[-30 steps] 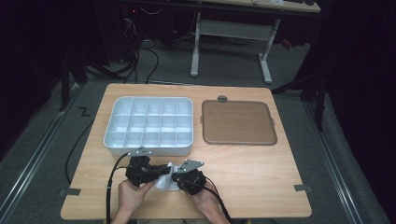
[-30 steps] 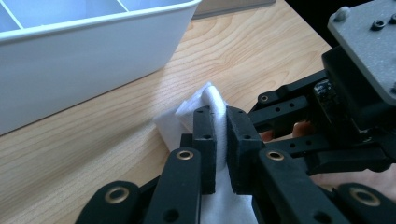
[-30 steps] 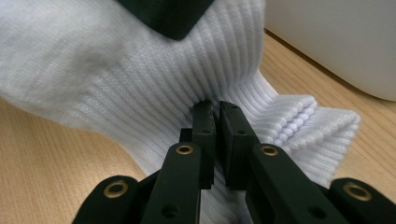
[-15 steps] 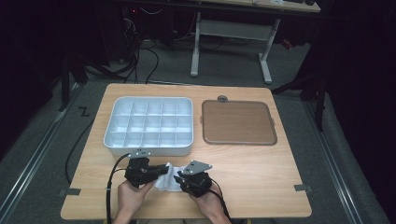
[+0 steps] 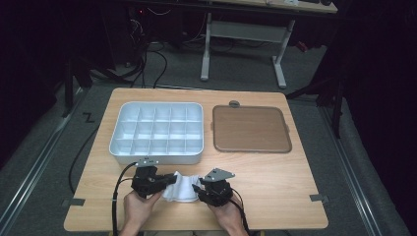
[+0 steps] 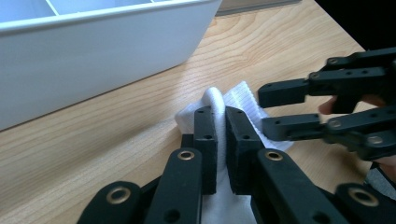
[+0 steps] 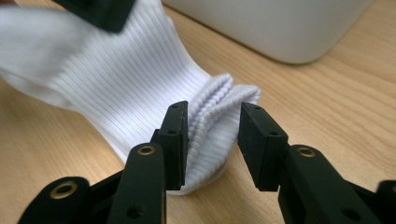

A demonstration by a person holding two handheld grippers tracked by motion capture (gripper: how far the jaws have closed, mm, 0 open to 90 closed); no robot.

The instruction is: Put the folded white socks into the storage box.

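While dark floor rings wooden table (image 5: 275, 172) | left gripper (image 6: 221, 123) fingers clamp white sock (image 7: 121, 79) | right gripper (image 7: 211, 135) fingers opening, loose

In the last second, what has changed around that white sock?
The right claw has drawn a little to the right in the high view and its jaws have just been opening; the ribbed end of the white sock lies between them, no longer pinched. The left claw stays shut on the sock's other end. The white tray and brown mat have not moved.
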